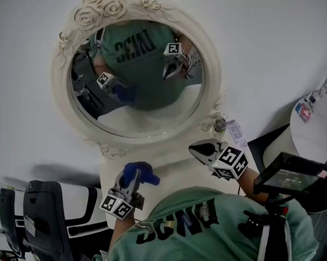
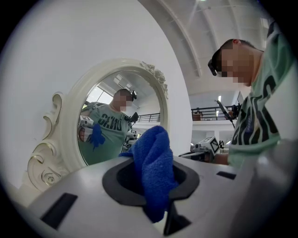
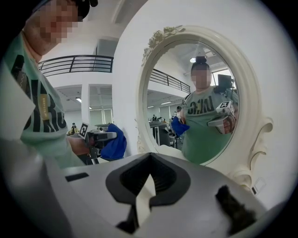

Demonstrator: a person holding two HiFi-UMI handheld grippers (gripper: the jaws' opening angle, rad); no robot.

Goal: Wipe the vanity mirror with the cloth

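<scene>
Blue cloth [image 2: 153,167] clamped in left hand-held gripper [image 1: 131,181], jaw tips hidden; right hand-held gripper [image 1: 198,150] closed, empty.

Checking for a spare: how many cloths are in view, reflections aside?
1: the blue cloth, clamped in the left gripper in front of the vanity mirror. The blue patch in the glass is its reflection; others may be hidden.

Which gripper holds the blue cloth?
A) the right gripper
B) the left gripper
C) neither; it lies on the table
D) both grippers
B: the left gripper has its jaws shut on the blue cloth, while the right gripper grips nothing.
</scene>
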